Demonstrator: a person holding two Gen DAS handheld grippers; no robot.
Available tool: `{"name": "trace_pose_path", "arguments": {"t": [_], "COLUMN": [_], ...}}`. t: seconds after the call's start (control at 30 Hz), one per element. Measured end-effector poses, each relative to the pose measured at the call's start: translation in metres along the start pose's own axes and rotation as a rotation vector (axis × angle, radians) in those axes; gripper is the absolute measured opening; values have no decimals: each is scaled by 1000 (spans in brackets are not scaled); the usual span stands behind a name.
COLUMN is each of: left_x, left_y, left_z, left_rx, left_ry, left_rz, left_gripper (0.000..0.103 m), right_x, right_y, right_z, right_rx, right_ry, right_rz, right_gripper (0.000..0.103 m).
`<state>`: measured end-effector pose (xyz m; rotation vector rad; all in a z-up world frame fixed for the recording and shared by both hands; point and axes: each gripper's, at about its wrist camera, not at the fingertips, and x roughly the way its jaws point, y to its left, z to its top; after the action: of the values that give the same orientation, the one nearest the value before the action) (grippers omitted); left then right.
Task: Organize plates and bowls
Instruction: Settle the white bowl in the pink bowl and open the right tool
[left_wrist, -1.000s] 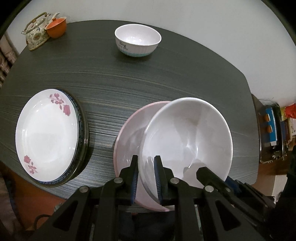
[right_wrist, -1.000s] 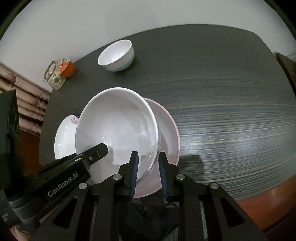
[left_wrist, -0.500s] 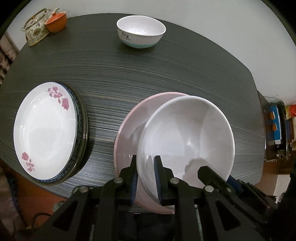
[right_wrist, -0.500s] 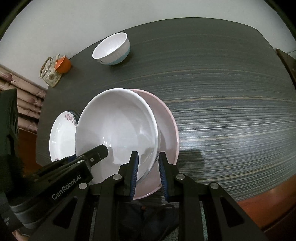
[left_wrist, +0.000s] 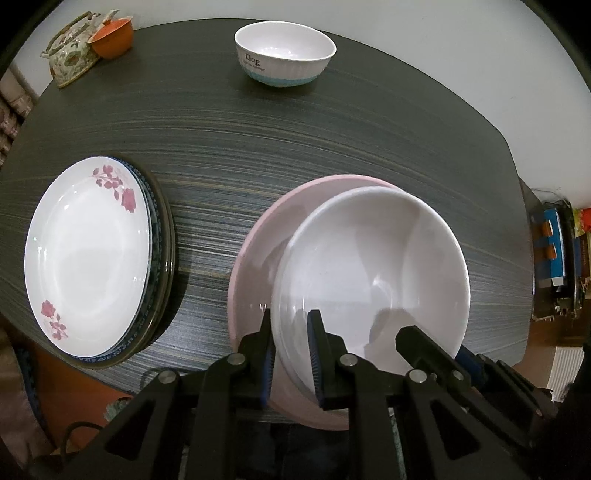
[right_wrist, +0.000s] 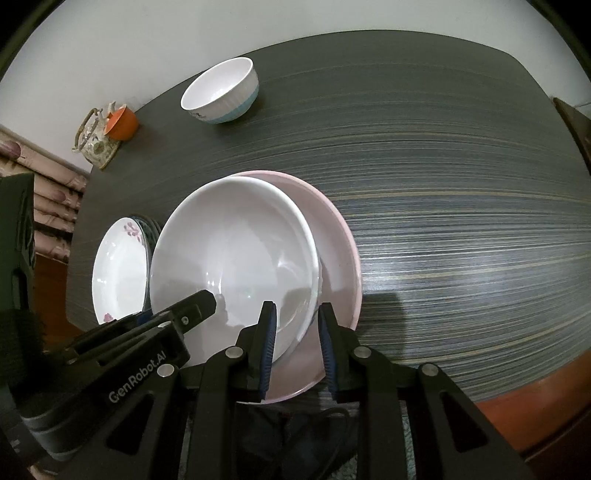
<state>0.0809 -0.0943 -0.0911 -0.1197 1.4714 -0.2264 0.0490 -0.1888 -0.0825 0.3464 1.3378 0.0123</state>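
A large white bowl (left_wrist: 373, 266) sits inside a wide pink bowl (left_wrist: 258, 251) at the near edge of the dark table; both show in the right wrist view, white bowl (right_wrist: 236, 258), pink bowl (right_wrist: 336, 240). My left gripper (left_wrist: 291, 350) is shut on the white bowl's near left rim. My right gripper (right_wrist: 295, 343) is shut on its near right rim. A smaller white bowl with a blue base (left_wrist: 284, 51) stands at the far side. A flowered white plate (left_wrist: 85, 251) tops a stack of plates at the left.
A floral teapot (left_wrist: 70, 55) and an orange cup (left_wrist: 112, 33) stand at the table's far left corner. The dark table (right_wrist: 443, 184) stretches to the right. A white wall runs behind the table. A shelf with boxes (left_wrist: 554, 251) stands beyond the right edge.
The white bowl has come down and settled level into the pink bowl. Both grippers keep their hold on its rim.
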Motion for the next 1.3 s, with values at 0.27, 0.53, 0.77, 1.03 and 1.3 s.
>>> {"name": "trace_pose_path", "arguments": {"t": [0.27, 0.53, 0.77, 1.03, 1.3], "left_x": [2, 6, 6, 4, 0], "left_y": [2, 5, 14, 14, 15], "left_z": [3, 6, 8, 9, 7], "left_rx": [-8, -19, -26, -32, -20], "left_ry": [19, 43, 58, 46, 33], "left_rz": [-11, -21, -31, -40, -42], "left_gripper": [17, 17, 18, 21, 22], "right_x": [0, 1, 1, 1, -1], "right_y": [2, 3, 2, 1, 0], "right_z": [0, 0, 2, 2, 3], "right_rx": [-3, -7, -5, -2, -4], "right_ry": [-1, -3, -3, -7, -3], "right_rz": [-10, -25, -29, -25, -17], "right_gripper": [23, 24, 25, 26, 26]}}
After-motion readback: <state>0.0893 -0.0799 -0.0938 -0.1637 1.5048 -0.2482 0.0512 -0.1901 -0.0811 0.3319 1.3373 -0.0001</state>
